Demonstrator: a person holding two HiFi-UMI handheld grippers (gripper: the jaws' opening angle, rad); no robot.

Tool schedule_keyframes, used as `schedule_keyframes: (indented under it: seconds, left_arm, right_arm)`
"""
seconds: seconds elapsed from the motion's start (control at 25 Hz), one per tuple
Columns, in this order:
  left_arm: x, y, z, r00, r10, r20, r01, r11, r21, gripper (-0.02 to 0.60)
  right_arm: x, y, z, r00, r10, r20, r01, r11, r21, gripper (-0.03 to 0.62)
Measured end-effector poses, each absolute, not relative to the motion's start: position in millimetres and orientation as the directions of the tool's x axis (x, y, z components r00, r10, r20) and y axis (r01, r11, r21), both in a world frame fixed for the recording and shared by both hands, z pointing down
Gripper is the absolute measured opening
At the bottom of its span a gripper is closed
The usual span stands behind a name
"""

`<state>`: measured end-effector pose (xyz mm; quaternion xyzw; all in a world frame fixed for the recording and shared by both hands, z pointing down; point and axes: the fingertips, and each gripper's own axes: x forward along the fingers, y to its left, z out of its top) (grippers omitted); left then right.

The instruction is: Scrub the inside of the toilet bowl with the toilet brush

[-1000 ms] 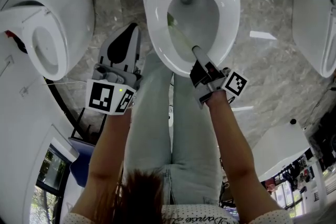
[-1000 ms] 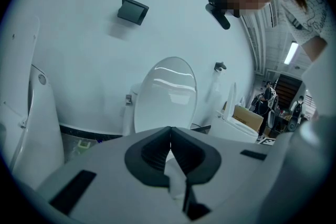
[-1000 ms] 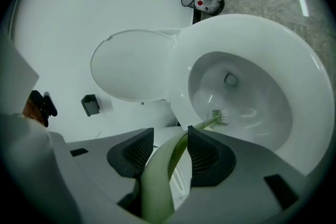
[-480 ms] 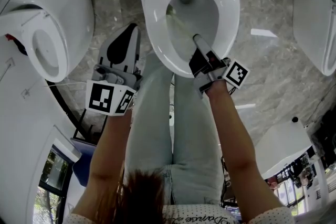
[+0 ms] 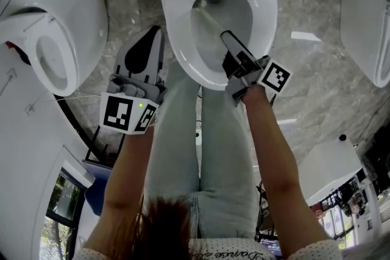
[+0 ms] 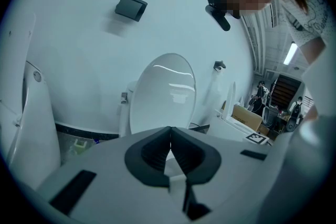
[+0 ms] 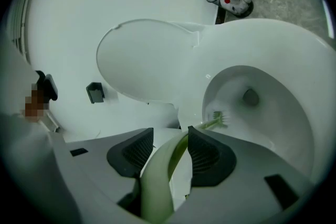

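Note:
A white toilet point(image 5: 177, 27) with its lid point(image 7: 142, 65) raised stands at the top centre of the head view. My right gripper point(image 5: 228, 42) reaches over the front of the seat and is shut on the pale green handle of the toilet brush point(image 5: 210, 20). In the right gripper view the handle point(image 7: 173, 157) runs out between the dark pads, and the bristle head point(image 7: 218, 119) lies against the bowl's inner wall, left of the drain point(image 7: 251, 97). My left gripper point(image 5: 153, 33) hangs beside the toilet's left flank, jaws shut point(image 6: 169, 148) on nothing.
Another white toilet point(image 5: 55, 27) stands at the left and a third point(image 5: 365, 15) at the right edge. The person's legs in jeans point(image 5: 201, 149) stand just before the bowl on a marble floor point(image 5: 317, 82). A corded device point(image 7: 233, 2) lies behind the toilet.
My right gripper has moved forward over the seat, pushing the brush deeper toward the back left of the bowl. The left gripper has stayed in place.

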<state>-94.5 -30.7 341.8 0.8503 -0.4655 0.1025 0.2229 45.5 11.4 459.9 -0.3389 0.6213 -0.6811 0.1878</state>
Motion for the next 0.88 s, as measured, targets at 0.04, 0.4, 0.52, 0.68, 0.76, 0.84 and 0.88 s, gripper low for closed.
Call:
schedule_keyframes:
  seconds: [0.04, 0.4, 0.52, 0.68, 0.76, 0.84, 0.88]
  left_arm:
    - [-94, -30, 342, 0.546, -0.746, 0.383, -0.837, -0.467, 0.284, 0.005]
    - [-92, -31, 343, 0.545, -0.745, 0.384, -0.838, -0.466, 0.285, 0.005]
    - [-94, -31, 343, 0.542, -0.747, 0.384, -0.839, -0.463, 0.285, 0.005]
    - [-98, -29, 343, 0.538, -0.750, 0.385, -0.842, -0.459, 0.283, 0.005]
    - [-100, -29, 342, 0.536, -0.751, 0.385, -0.843, -0.457, 0.282, 0.005]
    - [-101, -29, 343, 0.534, -0.753, 0.385, -0.845, -0.455, 0.282, 0.005]
    - [-102, -29, 343, 0.534, -0.753, 0.385, -0.845, -0.454, 0.282, 0.005]
  right_arm:
    - [43, 11, 458, -0.712, -0.663, 0.231, -0.188, -0.137, -0.973, 0.193]
    - [22, 15, 459, -0.797, -0.474, 0.375, -0.484, 0.129, -0.866, 0.193]
    - [20, 14, 460, -0.786, -0.444, 0.431, -0.563, 0.225, -0.795, 0.193]
    - [25, 11, 463, -0.762, -0.447, 0.468, -0.610, 0.256, -0.750, 0.193]
    - [28, 11, 464, -0.749, -0.450, 0.487, -0.633, 0.267, -0.726, 0.193]
    - [33, 11, 466, -0.731, -0.454, 0.508, -0.658, 0.276, -0.700, 0.193]
    - [36, 10, 468, -0.723, -0.457, 0.518, -0.669, 0.278, -0.689, 0.193]
